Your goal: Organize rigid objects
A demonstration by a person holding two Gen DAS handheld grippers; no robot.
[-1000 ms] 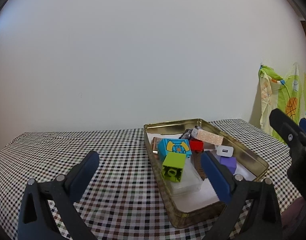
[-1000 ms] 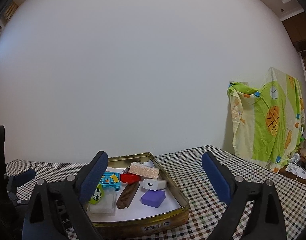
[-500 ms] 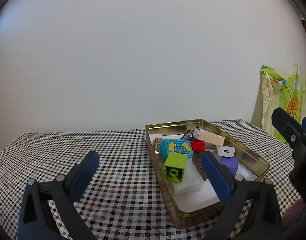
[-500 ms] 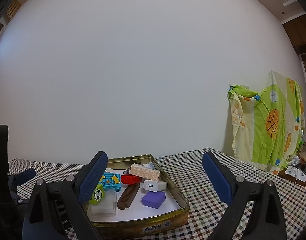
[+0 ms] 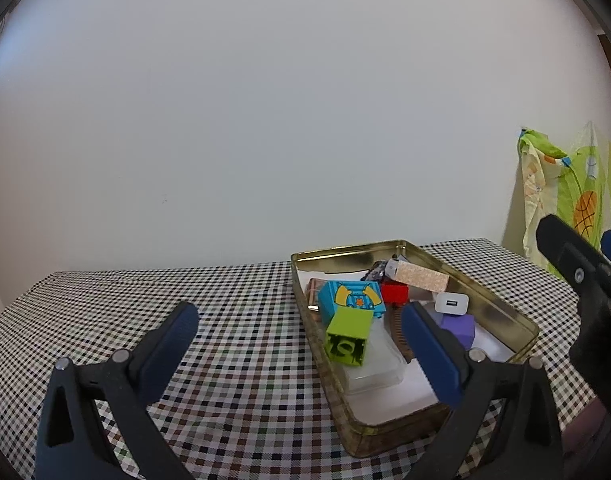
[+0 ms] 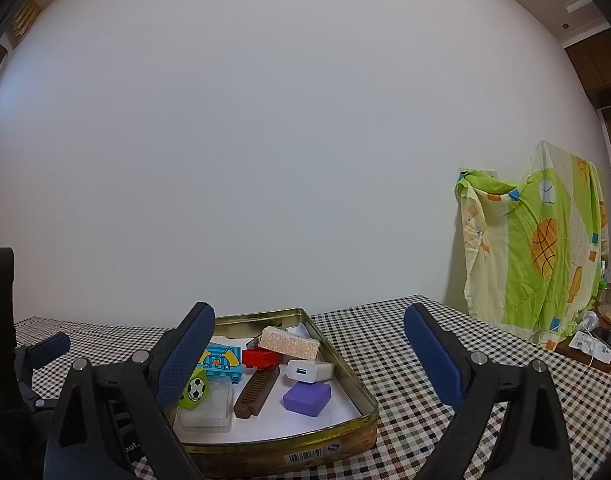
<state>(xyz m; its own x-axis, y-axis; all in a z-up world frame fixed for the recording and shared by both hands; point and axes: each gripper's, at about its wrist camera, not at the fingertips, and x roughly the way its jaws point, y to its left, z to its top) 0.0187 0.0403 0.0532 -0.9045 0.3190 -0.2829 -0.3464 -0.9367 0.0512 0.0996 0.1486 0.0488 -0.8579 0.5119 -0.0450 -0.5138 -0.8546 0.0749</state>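
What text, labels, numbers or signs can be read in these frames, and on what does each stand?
Barcode label on the front wall of the gold tin: digits too small to read.
Round mark beside that barcode: blurred, unreadable.
White lettering on the right gripper frame, low left: partly cut off, unreadable.
Blue toy block: yellow and orange picture only, no words.
Green toy block: football picture, no words.

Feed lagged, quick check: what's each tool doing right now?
Left tool: open, holding nothing.
Right tool: open, holding nothing.
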